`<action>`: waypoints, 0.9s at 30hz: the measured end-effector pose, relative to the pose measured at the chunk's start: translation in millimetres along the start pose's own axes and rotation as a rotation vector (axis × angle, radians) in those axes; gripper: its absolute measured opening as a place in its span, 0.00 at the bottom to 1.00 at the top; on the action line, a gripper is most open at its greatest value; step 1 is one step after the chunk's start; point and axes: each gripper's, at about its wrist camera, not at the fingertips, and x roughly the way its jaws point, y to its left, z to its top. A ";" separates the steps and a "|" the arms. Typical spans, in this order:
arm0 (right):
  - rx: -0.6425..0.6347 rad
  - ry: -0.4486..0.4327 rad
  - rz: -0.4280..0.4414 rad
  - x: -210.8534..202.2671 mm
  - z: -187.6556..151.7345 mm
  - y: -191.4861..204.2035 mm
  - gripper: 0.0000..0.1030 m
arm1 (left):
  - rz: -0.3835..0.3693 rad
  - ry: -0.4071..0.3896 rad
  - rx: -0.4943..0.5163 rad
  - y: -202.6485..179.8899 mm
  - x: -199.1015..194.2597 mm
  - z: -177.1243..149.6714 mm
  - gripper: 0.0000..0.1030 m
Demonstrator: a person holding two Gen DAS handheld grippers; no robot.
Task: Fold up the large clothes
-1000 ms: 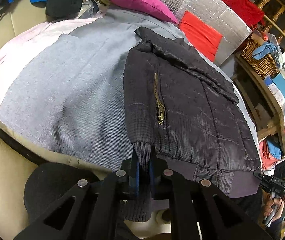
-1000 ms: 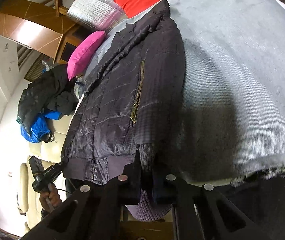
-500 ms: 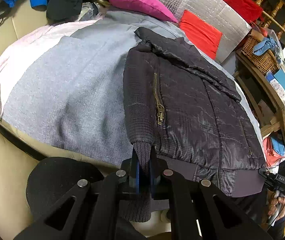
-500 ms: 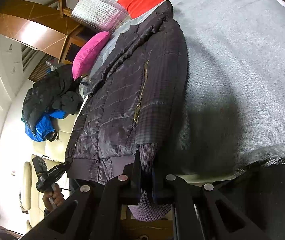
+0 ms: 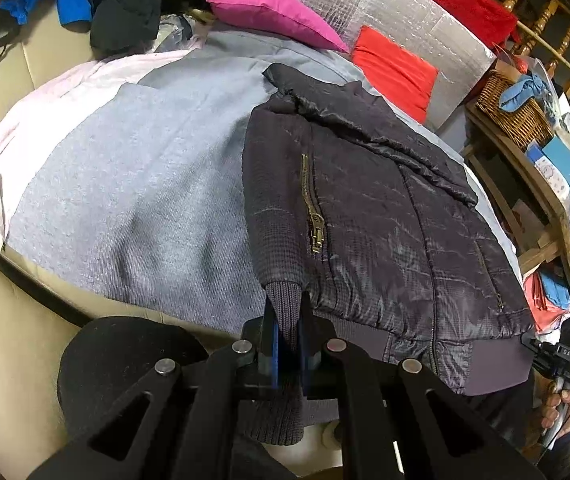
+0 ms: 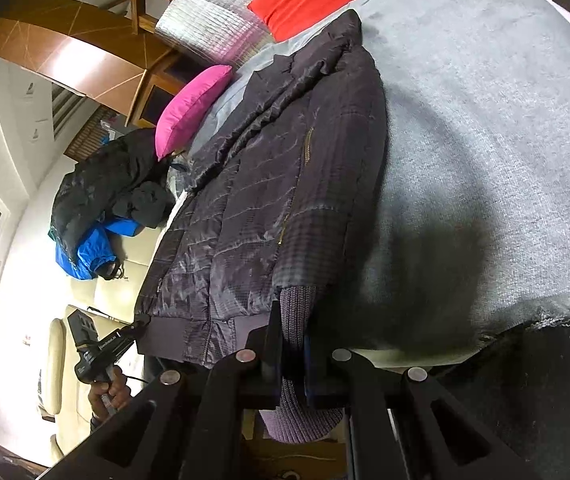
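On the grey blanket (image 5: 133,184) lies the dark jacket (image 5: 385,216), both sleeves folded onto its front. Each gripper is clamped on a ribbed cuff: the left gripper (image 5: 287,344) on the left cuff (image 5: 283,304), the right gripper (image 6: 293,354) on the right cuff (image 6: 297,308). Probably the sleeve fold is finishing; next comes release, then folding the body. Only the right view shows the blue garment (image 6: 85,252) clearly beside a sofa.
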 end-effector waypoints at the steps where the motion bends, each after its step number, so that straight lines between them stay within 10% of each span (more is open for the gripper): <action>1: 0.000 0.001 0.000 0.2 0.0 -0.4 0.08 | 0.000 0.000 0.000 -0.4 -0.5 0.1 0.07; 27: -0.005 -0.005 0.027 -4.6 0.2 -0.6 0.08 | -0.028 -0.008 -0.010 2.5 -10.7 4.2 0.07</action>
